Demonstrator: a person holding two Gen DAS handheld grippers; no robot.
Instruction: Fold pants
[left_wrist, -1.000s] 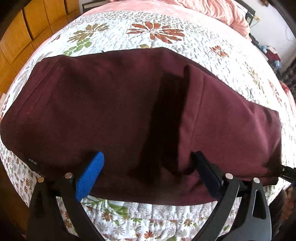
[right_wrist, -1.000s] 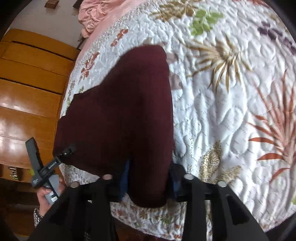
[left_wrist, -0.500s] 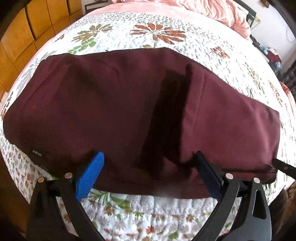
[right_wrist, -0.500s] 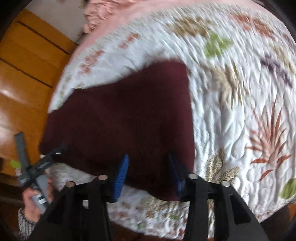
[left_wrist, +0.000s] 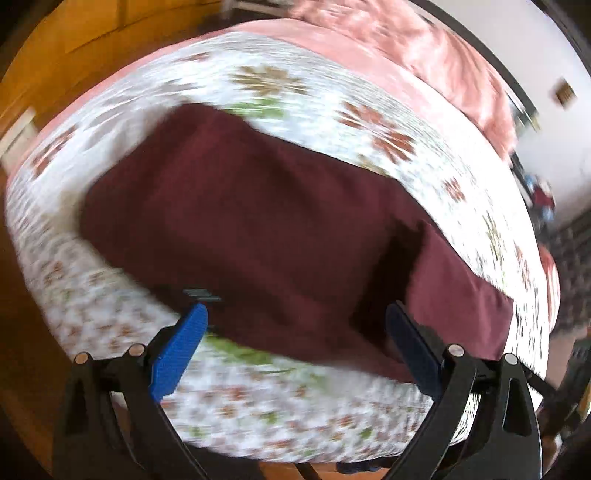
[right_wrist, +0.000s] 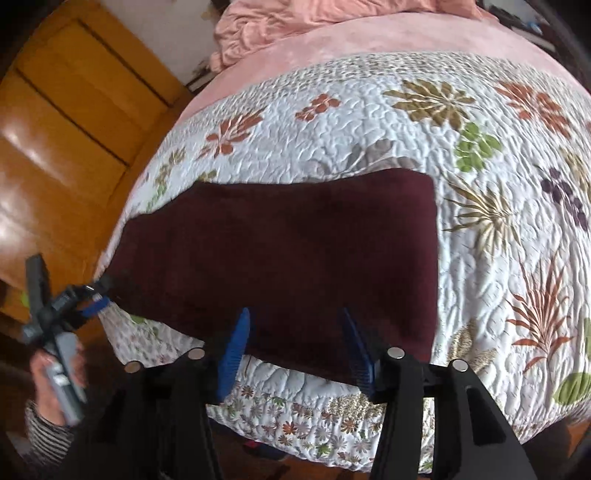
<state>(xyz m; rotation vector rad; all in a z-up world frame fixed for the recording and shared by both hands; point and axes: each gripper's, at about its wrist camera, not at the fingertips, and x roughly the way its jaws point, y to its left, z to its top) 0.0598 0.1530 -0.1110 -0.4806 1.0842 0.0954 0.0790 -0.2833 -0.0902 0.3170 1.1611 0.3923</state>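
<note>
The dark maroon pants (left_wrist: 266, 229) lie folded into a flat rectangle on the floral quilt (left_wrist: 332, 122), close to the bed's near edge. A darker fold line (left_wrist: 395, 266) crosses their right part. My left gripper (left_wrist: 297, 306) hovers over the near hem, open wide, with nothing between its blue pads (left_wrist: 177, 350). In the right wrist view the pants (right_wrist: 295, 251) show the same flat shape. My right gripper (right_wrist: 294, 314) hangs just above their near edge; its jaws are opening and no cloth is pinched. The left gripper (right_wrist: 99, 295) shows at the pants' left corner, held by a hand (right_wrist: 55, 373).
A rumpled pink blanket (right_wrist: 314, 26) lies at the head of the bed. Orange wooden cabinet doors (right_wrist: 66, 122) stand along the left side. The quilt's front edge (right_wrist: 314, 417) drops off just below the grippers. Small clutter (left_wrist: 543, 195) sits beyond the bed's right side.
The right gripper let go of the pants' near edge, opened and drew back and up. The left gripper pulled away and rolled, so the pants now look smaller and tilted.
</note>
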